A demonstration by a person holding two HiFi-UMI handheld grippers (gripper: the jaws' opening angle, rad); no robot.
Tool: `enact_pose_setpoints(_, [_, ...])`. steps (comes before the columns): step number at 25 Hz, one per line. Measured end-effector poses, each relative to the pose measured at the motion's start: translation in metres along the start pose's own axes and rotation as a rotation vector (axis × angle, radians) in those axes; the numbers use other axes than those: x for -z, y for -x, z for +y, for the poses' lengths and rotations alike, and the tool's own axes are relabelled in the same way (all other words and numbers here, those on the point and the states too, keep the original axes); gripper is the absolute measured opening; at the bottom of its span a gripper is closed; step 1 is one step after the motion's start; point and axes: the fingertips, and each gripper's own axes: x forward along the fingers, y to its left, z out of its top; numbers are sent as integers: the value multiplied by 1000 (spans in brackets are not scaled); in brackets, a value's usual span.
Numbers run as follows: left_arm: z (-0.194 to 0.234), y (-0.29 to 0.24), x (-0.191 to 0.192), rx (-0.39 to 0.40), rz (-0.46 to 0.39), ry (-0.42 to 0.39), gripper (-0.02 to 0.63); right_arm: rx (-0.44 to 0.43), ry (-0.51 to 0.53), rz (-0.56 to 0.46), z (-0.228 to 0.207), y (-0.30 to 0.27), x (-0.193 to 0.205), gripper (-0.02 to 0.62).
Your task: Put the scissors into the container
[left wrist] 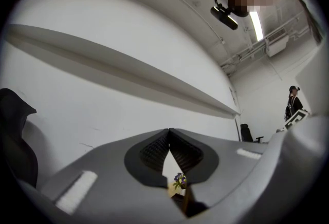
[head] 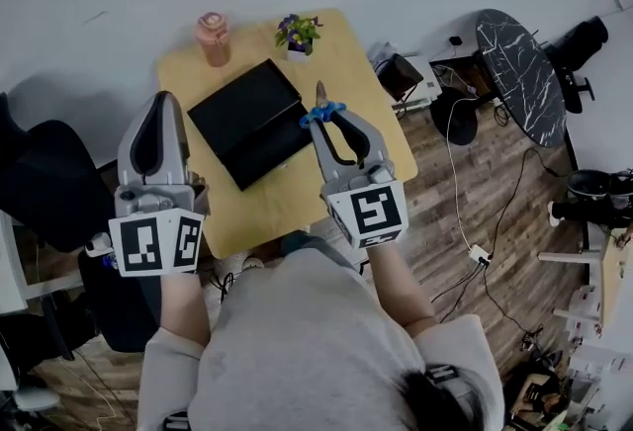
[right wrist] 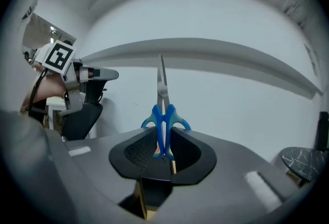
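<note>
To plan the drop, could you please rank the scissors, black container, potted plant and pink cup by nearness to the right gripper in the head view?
1. scissors, in the right gripper.
2. black container, just left.
3. potted plant, far edge.
4. pink cup, far left.

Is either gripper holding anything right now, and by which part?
The right gripper holds the scissors by their blue handles, blades pointing away from it. The left gripper is shut on nothing.
</note>
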Motion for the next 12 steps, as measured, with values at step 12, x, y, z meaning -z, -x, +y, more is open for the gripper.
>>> enact_pose_setpoints(12, [9,3,21,-112,50,-8,58,-242,279,164,22,-24,83,81])
